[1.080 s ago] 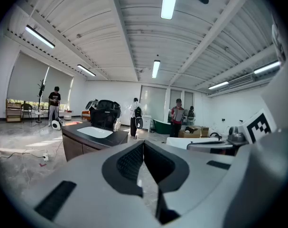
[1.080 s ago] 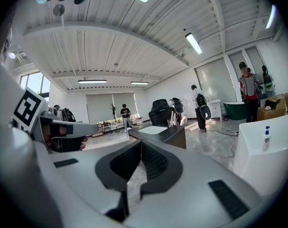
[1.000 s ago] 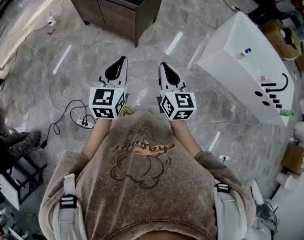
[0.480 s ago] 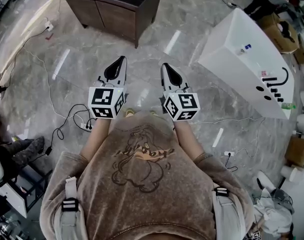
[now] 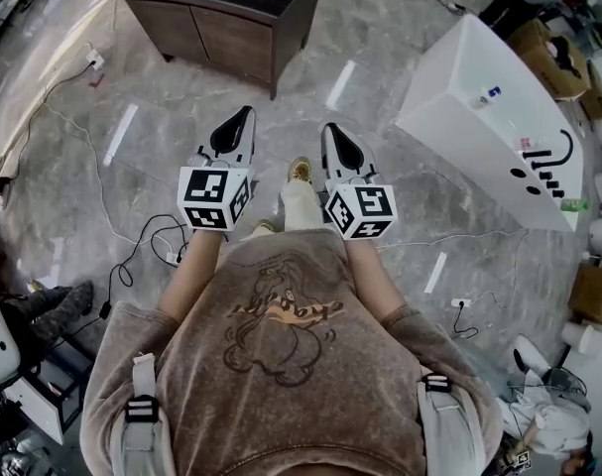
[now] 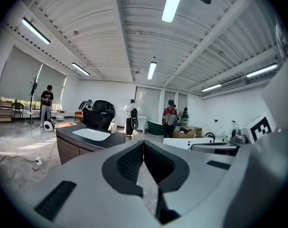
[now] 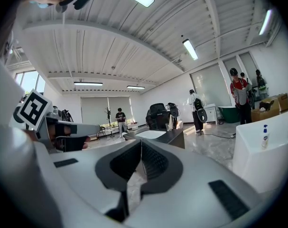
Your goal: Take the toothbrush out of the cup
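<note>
Grippers, head view: left gripper [image 5: 241,117] and right gripper [image 5: 328,130] are held side by side in front of the person's brown sweatshirt [image 5: 281,365], well apart from each other and both pointing away from the body over the grey marble floor [image 5: 380,28]. Each carries its marker cube [image 5: 212,198] at the near end.

Jaw state: in the left gripper view the 2 dark ribbed pads [image 6: 132,163] meet along a closed seam with nothing between them. The right gripper view shows the same, pads [image 7: 155,163] together and empty.

Between the grippers, 1 pale trouser leg [image 5: 301,206] and a shoe [image 5: 300,171] are stepped forward.

Surroundings: a dark cabinet [image 5: 231,28] with a white basin [image 6: 90,134] stands ahead, beyond the jaw tips. A white block-shaped unit [image 5: 479,117] lies to the right, bearing a black tap [image 5: 556,162] and a small bottle [image 5: 491,95]. Cables [image 5: 142,236] trail across the floor at left. Several people [image 6: 170,118] stand in the far part of the room.

Task objects: toothbrush and cup cannot be picked out in any view. A few small items at the cabinet's far edge [image 7: 172,123] are too small to identify.
</note>
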Tool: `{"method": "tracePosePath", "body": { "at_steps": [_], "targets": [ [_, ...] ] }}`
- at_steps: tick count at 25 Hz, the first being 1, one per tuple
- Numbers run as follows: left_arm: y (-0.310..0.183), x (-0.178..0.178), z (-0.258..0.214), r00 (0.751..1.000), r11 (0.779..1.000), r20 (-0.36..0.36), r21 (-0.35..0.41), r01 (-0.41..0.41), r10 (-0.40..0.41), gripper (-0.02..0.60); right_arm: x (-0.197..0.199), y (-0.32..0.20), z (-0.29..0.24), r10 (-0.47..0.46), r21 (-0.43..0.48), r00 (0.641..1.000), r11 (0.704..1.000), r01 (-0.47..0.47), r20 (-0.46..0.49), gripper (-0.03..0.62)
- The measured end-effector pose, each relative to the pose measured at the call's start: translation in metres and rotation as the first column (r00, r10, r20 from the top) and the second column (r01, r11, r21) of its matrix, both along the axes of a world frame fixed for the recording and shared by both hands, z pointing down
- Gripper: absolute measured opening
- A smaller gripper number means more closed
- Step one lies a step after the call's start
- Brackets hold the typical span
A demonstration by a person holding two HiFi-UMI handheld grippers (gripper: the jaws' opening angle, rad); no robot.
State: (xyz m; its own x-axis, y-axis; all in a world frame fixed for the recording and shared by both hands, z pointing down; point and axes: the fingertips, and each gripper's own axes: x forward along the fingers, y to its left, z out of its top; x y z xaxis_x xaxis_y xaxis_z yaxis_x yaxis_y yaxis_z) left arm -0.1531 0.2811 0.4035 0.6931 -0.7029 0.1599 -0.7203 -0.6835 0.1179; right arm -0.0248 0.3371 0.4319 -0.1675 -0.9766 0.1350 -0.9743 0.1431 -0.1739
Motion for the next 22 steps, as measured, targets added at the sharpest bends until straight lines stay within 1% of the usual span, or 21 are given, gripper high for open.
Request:
{"method": "tracePosePath", "body": {
  "at_steps": [5,11,16,22],
  "targets": [
    [-0.017,0.004,0.005,1.000,1.000,0.003,-0.002,-0.004,0.004,0.017,0.003,-0.020,0.001,-0.002,0.009,1.000,1.000,0.002,-0.004,0.018],
    [-0.048,0.012,0.012,1.000,1.000,0.005,-0.014,0.007,-0.007,0.017,0.015,-0.049,0.010,-0.014,-0.012,1.000,1.000,0.014,-0.019,0.018],
    [-0.075,0.028,0.018,1.000,1.000,0.009,-0.026,0.008,-0.008,0.017,0.030,-0.076,0.017,-0.020,-0.025,1.000,0.999,0.020,-0.018,0.018],
    [-0.123,0.053,0.012,1.000,1.000,0.008,-0.022,0.001,-0.001,0.017,0.052,-0.129,0.012,-0.028,-0.014,1.000,1.000,0.028,-0.003,0.020]
  ]
}}
